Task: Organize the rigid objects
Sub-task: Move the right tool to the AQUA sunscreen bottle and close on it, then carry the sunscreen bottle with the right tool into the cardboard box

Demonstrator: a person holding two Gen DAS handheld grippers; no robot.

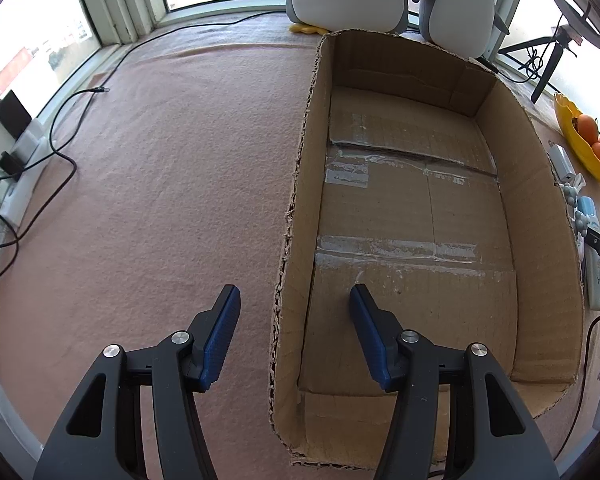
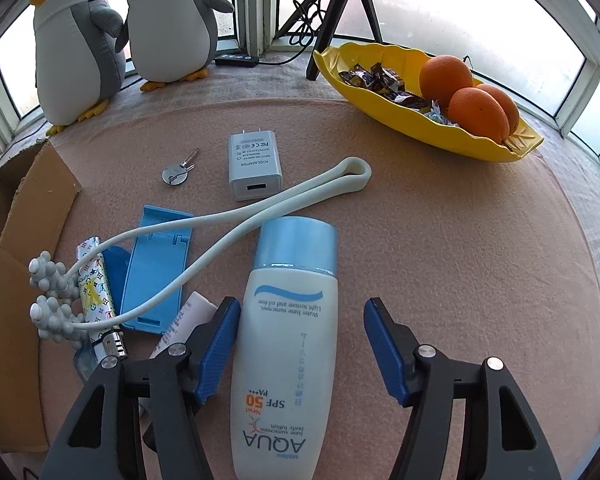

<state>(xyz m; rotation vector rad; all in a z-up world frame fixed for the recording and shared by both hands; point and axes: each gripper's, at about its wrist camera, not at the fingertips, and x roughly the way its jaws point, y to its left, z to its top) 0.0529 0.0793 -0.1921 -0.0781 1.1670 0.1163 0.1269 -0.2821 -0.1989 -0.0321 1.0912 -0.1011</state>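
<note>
In the left wrist view an empty cardboard box (image 1: 540, 216) lies open on the pink cloth. My left gripper (image 1: 295, 296) is open and empty, its jaws straddling the box's left wall. In the right wrist view my right gripper (image 2: 300, 312) is open around a white sunscreen bottle (image 2: 288, 340) with a blue cap, which lies flat between the jaws. To its left lie a white massager (image 2: 204, 240) with knobbed heads, a blue phone stand (image 2: 156, 272), a patterned lighter (image 2: 96, 288) and a white tube (image 2: 184, 320). A white adapter (image 2: 254, 164) and a key (image 2: 178, 172) lie farther back.
A yellow dish (image 2: 380, 96) with oranges and sweets sits at the back right. Two plush penguins (image 2: 120, 36) stand by the window beside a tripod (image 2: 336, 8). The box's edge (image 2: 16, 216) shows at the left. Black cables (image 1: 60, 160) run along the cloth's left side.
</note>
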